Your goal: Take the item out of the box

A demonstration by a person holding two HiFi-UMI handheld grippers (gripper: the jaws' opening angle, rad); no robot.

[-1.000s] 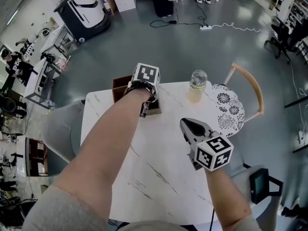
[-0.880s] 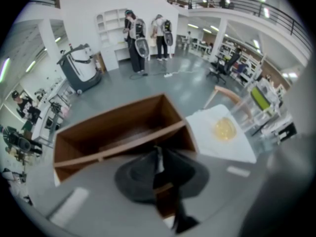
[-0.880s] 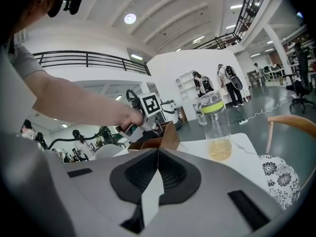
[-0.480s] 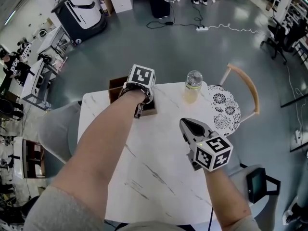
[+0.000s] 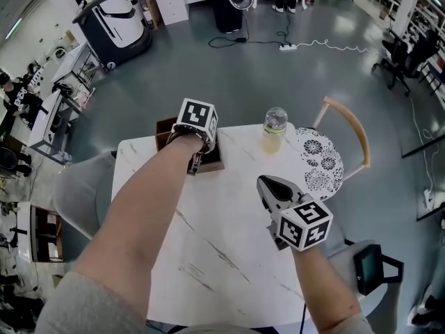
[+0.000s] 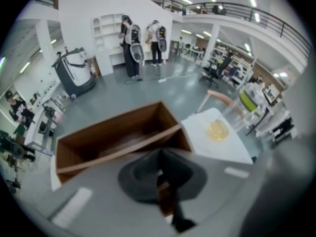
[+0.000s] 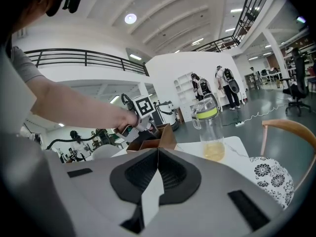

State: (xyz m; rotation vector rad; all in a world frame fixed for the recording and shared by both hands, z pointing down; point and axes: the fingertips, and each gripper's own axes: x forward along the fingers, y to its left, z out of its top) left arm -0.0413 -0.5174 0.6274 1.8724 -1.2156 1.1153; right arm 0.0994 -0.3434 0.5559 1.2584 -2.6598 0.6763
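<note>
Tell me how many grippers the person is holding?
2. The left gripper points down at the brown box on the white table's far side; the right gripper is over the table, nearer the person.

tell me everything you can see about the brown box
The box is brown, open-topped and rectangular, looking like cardboard or thin wood, with plain straight walls. It stands upright at the far left corner of the white table. Its inside is shadowed and no item shows clearly there. The left gripper points down over its near wall; its fingers have just closed together, and whether they pinch the wall or something inside cannot be told.
</note>
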